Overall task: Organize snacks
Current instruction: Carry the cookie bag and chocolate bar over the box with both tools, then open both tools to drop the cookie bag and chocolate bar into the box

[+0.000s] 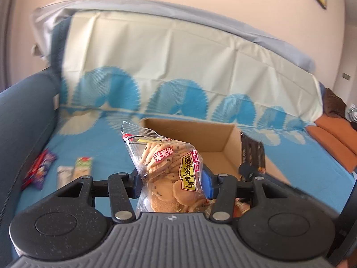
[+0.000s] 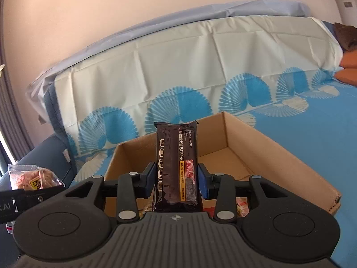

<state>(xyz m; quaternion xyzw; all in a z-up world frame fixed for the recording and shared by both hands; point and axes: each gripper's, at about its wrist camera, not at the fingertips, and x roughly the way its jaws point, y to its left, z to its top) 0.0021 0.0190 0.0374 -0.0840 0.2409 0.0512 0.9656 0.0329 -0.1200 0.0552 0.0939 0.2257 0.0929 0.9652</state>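
Note:
My left gripper (image 1: 170,182) is shut on a clear bag of round crackers (image 1: 166,169) with a yellow label, held upright in front of an open cardboard box (image 1: 214,138). In the right wrist view my right gripper (image 2: 176,179) is shut on a dark brown cracker packet (image 2: 177,167), standing upright over the near edge of the cardboard box (image 2: 267,147). The dark packet (image 1: 253,156) also shows at the right of the left wrist view, and the cracker bag (image 2: 33,178) at the far left of the right wrist view. Some wrappers lie low in the box, mostly hidden.
The box rests on a sofa seat under a blue and white fan-patterned cloth (image 1: 156,62). Loose snack packets lie on the left of the seat: a red and purple one (image 1: 39,170), a white one (image 1: 64,175) and a green one (image 1: 82,166). Orange cushions (image 1: 332,138) sit at right.

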